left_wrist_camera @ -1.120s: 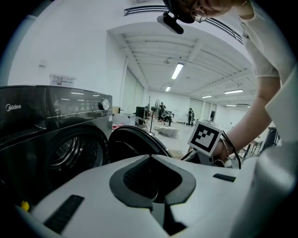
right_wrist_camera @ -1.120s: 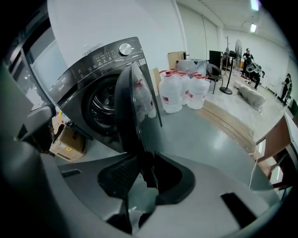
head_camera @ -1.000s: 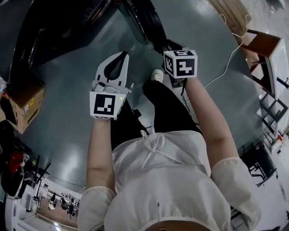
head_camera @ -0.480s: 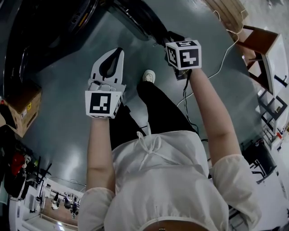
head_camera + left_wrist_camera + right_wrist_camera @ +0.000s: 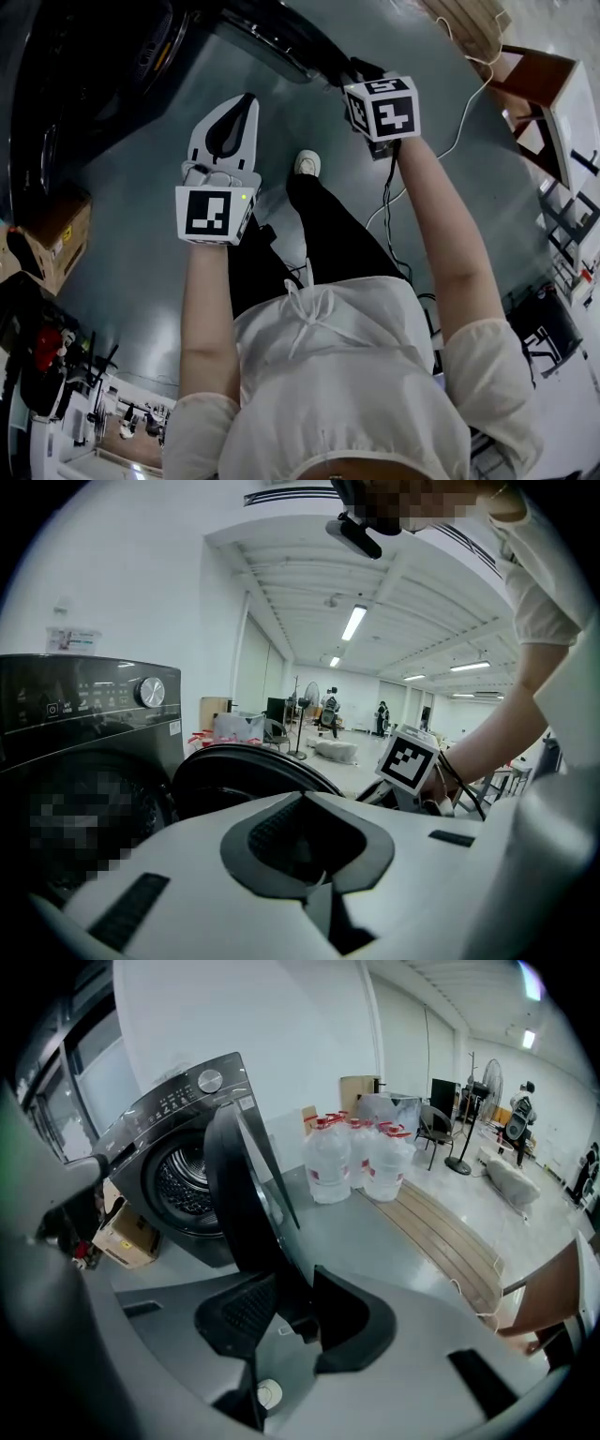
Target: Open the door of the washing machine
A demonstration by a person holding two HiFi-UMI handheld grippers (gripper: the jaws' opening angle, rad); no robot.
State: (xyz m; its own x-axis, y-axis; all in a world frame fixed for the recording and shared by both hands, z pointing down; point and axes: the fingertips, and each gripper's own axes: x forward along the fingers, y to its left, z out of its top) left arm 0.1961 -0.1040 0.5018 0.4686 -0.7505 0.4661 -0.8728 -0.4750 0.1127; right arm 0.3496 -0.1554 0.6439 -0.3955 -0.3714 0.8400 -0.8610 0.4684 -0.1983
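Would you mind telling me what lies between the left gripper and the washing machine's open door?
Nothing: in the head view only bare grey floor separates the left gripper from the door.

The washing machine (image 5: 178, 1162), a dark grey front-loader with a control panel and a round dial along its top, was seen standing upright. Its round door (image 5: 246, 1194), dark-rimmed around a glass pane, was swung well open and seen nearly edge-on, so the perforated drum (image 5: 183, 1180) was exposed. The door's free edge was clamped between the jaws of the right gripper (image 5: 292, 1309).
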